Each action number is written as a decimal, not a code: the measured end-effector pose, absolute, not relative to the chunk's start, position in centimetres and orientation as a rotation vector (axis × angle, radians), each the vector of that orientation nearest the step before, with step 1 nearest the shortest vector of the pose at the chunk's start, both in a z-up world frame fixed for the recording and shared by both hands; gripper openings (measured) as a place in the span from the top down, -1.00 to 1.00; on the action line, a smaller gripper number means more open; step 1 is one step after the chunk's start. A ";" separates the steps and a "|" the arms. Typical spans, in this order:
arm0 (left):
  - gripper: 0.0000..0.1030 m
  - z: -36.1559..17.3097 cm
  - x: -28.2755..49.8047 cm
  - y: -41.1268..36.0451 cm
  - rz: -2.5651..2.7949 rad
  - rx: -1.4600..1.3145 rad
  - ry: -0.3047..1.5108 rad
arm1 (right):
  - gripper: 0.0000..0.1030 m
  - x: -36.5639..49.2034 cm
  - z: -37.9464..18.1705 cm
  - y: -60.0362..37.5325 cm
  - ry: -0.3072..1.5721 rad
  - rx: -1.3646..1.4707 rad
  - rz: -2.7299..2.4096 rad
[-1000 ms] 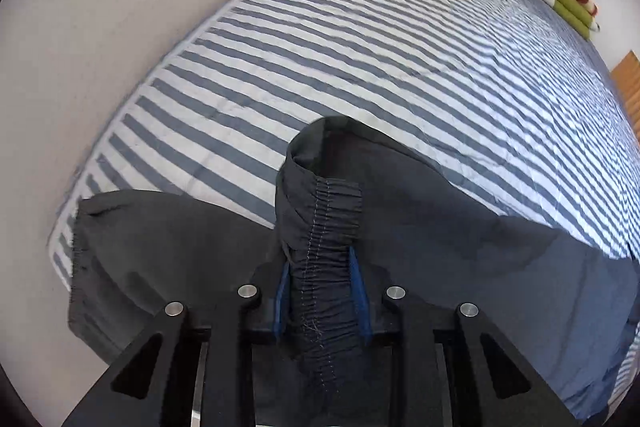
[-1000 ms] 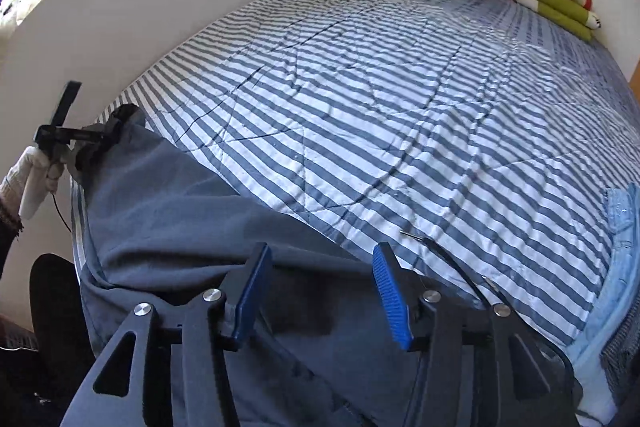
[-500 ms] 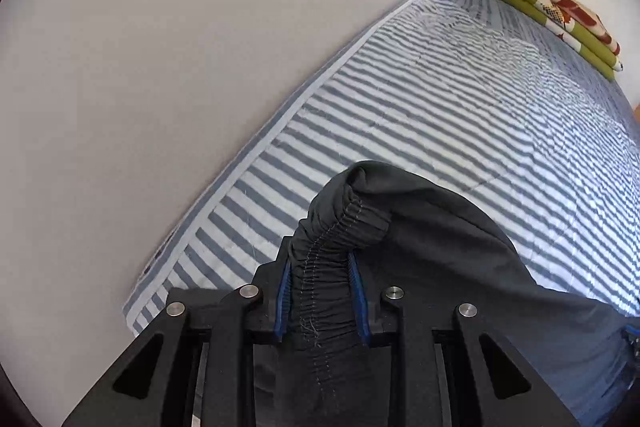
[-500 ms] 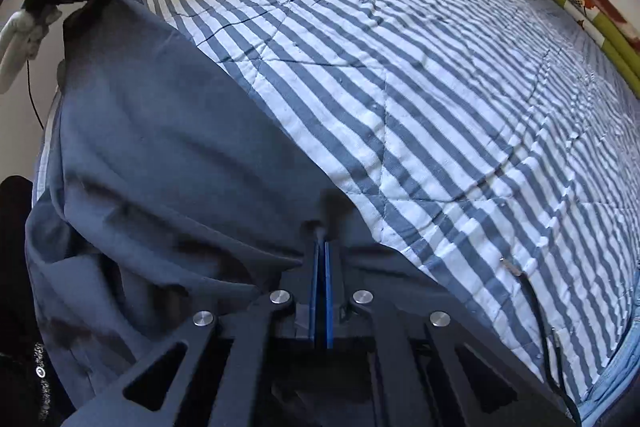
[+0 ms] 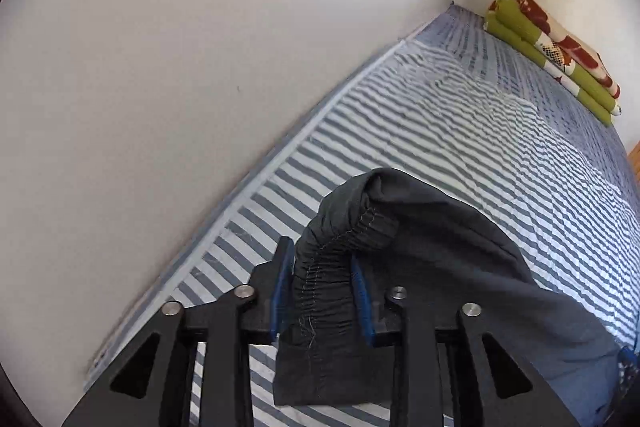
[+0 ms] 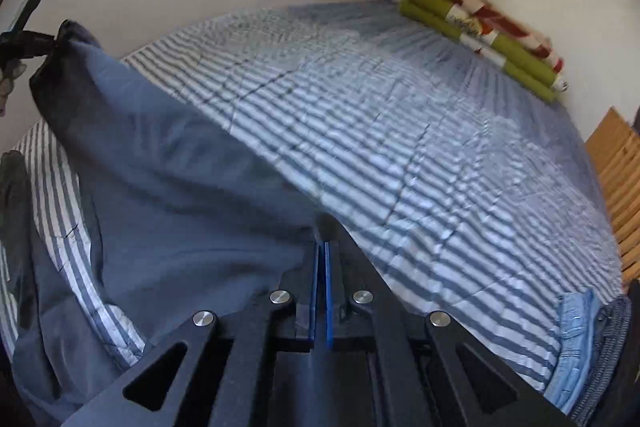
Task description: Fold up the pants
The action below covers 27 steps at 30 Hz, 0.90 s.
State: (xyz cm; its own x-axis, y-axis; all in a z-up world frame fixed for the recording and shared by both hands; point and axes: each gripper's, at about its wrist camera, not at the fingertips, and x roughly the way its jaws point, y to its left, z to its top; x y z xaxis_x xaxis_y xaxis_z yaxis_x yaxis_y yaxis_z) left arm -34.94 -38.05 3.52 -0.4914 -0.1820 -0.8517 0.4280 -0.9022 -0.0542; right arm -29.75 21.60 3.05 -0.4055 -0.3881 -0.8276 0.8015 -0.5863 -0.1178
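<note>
The dark grey pants [image 5: 460, 267] hang stretched between both grippers above the striped bed [image 5: 480, 131]. In the left wrist view the gathered elastic waistband sits between the blue pads of my left gripper [image 5: 322, 255]. Its jaws are opening, and the bunched band still fills the gap and stays lifted. In the right wrist view my right gripper [image 6: 322, 231] is shut on a thin edge of the pants [image 6: 180, 187], its pads almost together. The left gripper [image 6: 24, 39] shows at the far left, holding up the pants' corner. The lower pants sag onto the bed's near left edge.
A white wall [image 5: 160, 67] runs close along the bed's left side. A folded green and red blanket [image 6: 480, 31] lies at the far end. Light blue clothing [image 6: 580, 339] sits at the near right corner. Wooden slats [image 6: 616, 167] stand to the right.
My right gripper went from open to shut on the pants' edge and lifted it. My left gripper rose toward the wall with the waistband, and its jaws have widened.
</note>
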 end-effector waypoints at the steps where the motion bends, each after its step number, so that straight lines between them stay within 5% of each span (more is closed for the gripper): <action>1: -0.11 2.9 -35.3 -38.4 -2.377 1.347 0.388 | 0.88 -30.5 2.1 21.3 0.663 1.052 -2.025; 3: -0.21 2.3 -35.5 -38.7 -2.341 1.327 0.363 | 0.44 -31.0 1.4 21.6 0.650 1.075 -2.032; 5: -0.21 2.0 -35.2 -38.6 -2.325 1.332 0.358 | 0.28 -31.2 2.0 23.0 0.556 1.067 -2.036; 14: -0.32 5.1 -31.4 -38.7 -2.330 1.358 0.417 | 0.28 -29.0 8.5 34.2 0.290 1.056 -2.128; 27: -0.33 -1.0 -37.0 -36.7 -2.315 1.442 0.487 | 0.28 -25.0 7.9 45.2 0.203 1.216 -2.272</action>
